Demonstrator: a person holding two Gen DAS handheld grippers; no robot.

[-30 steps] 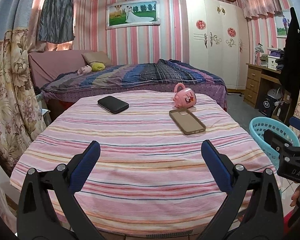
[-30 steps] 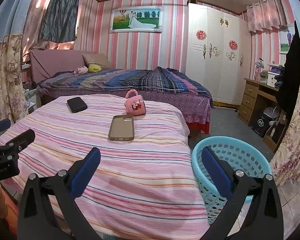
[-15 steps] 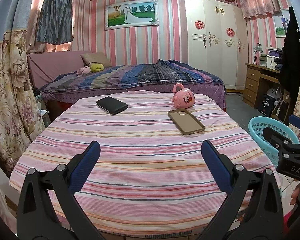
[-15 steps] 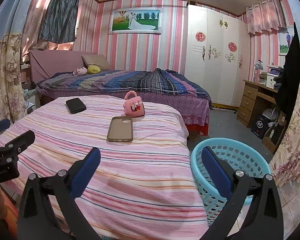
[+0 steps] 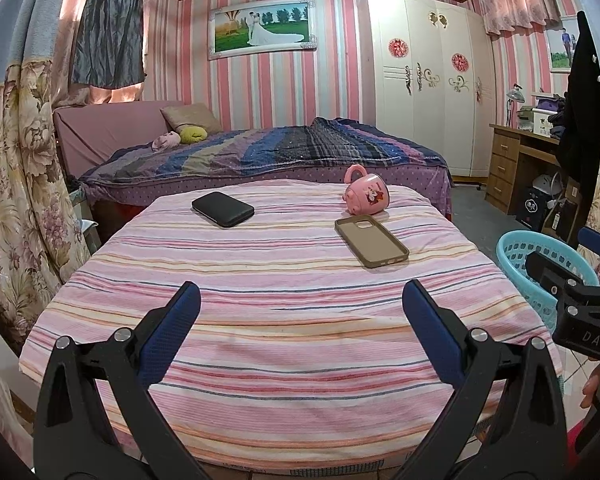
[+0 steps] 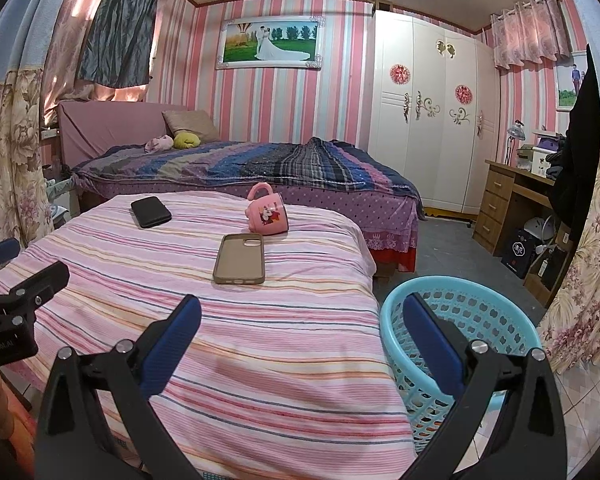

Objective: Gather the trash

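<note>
A table under a pink striped cloth point(image 5: 284, 280) point(image 6: 220, 320) carries a pink mug lying on its side point(image 5: 367, 195) point(image 6: 267, 213), a tan phone case point(image 5: 371, 241) point(image 6: 240, 258) and a black phone-like slab point(image 5: 222, 209) point(image 6: 150, 211). A light blue plastic basket point(image 6: 488, 320) point(image 5: 540, 264) stands on the floor at the table's right. My left gripper point(image 5: 300, 312) hovers open over the near table edge, nothing between its fingers. My right gripper point(image 6: 300, 320) is open too, above the table's right corner and the basket rim.
A bed with a dark striped blanket point(image 5: 268, 152) lies behind the table. A white wardrobe point(image 6: 428, 120) and wooden desk point(image 6: 508, 204) stand at the right. Floral curtains point(image 5: 16, 184) hang close on the left, another curtain point(image 6: 580, 264) on the right.
Both views have crept slightly forward and tilted a little; the objects on the table have not moved and both grippers stay open.
</note>
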